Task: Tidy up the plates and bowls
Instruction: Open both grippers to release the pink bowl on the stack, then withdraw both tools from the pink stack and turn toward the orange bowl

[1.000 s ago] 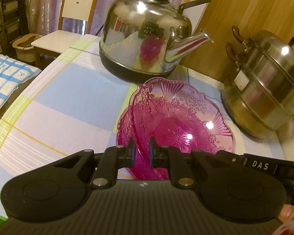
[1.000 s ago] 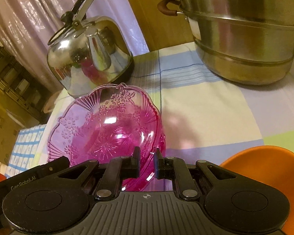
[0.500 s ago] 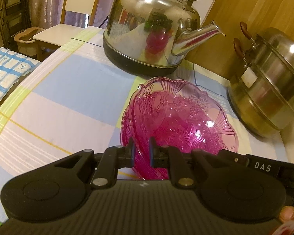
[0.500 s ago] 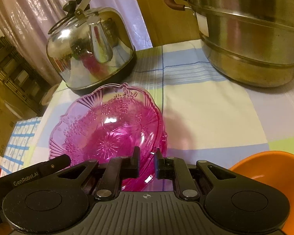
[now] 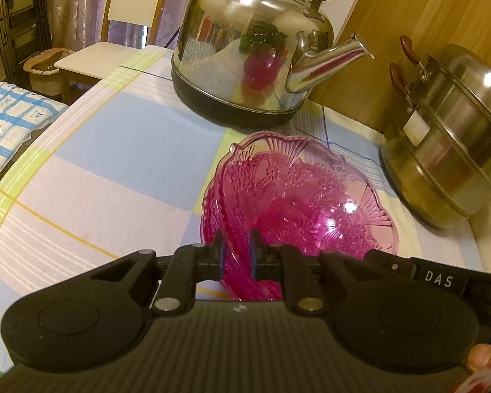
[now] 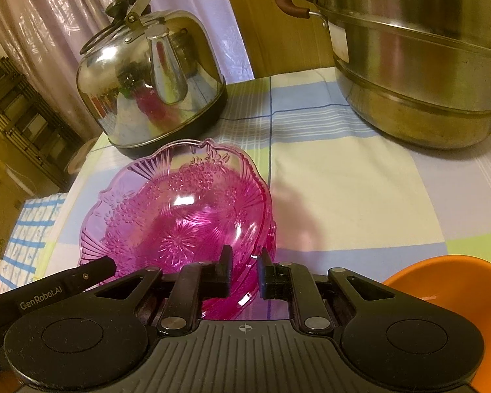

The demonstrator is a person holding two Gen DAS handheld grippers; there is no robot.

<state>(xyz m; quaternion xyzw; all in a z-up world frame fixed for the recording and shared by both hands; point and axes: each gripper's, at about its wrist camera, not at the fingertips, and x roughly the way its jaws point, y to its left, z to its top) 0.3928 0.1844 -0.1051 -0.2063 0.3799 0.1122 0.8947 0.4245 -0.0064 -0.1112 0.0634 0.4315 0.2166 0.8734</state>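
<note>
A stack of pink see-through plastic bowls (image 5: 298, 196) with a flower pattern sits on the checked tablecloth, also in the right wrist view (image 6: 180, 216). My left gripper (image 5: 235, 245) has its jaws narrowly apart astride the stack's near left rim. My right gripper (image 6: 244, 262) has its jaws slightly apart astride the near right rim. An orange bowl (image 6: 442, 281) lies at the right gripper's lower right. Whether either gripper presses the rim is unclear.
A steel kettle (image 5: 255, 42) stands just behind the bowls. A large steel steamer pot (image 5: 448, 137) stands at the right against a wooden wall. A white chair (image 5: 114, 32) and the table's left edge (image 5: 32, 150) lie to the left.
Both grippers' jaws have widened a little around the pink rim. The pink bowls have come down closer to the tablecloth, and both cameras have shifted slightly toward the kettle.
</note>
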